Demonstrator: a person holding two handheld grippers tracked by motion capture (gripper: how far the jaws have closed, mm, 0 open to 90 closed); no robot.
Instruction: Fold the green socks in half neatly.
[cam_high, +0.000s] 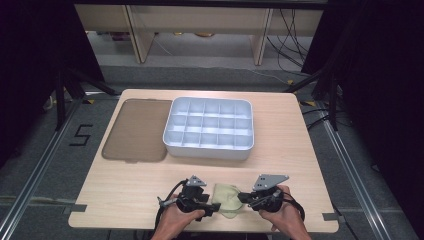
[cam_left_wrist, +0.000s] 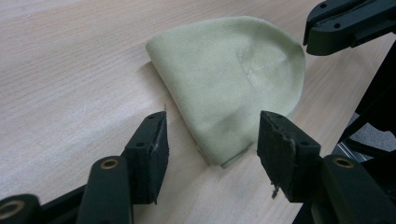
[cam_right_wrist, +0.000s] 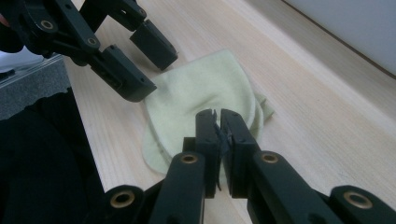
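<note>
A pale green folded cloth (cam_high: 227, 199) lies flat on the wooden table near its front edge, between my two grippers. My left gripper (cam_left_wrist: 212, 135) is open. Its jaws stand apart on either side of the cloth's (cam_left_wrist: 233, 79) near corner, and the pads do not press on it. My right gripper (cam_right_wrist: 218, 119) is shut, its jaws almost together low over the cloth's (cam_right_wrist: 205, 88) edge; whether fabric is pinched between them I cannot tell. In the high view the left gripper (cam_high: 214, 206) and the right gripper (cam_high: 243, 197) face each other across the cloth.
A white tray (cam_high: 209, 150) divided into several compartments stands at the table's middle back. A flat brown lid (cam_high: 135, 130) lies to its left. The table's front edge runs just behind both hands, with bare wood to either side.
</note>
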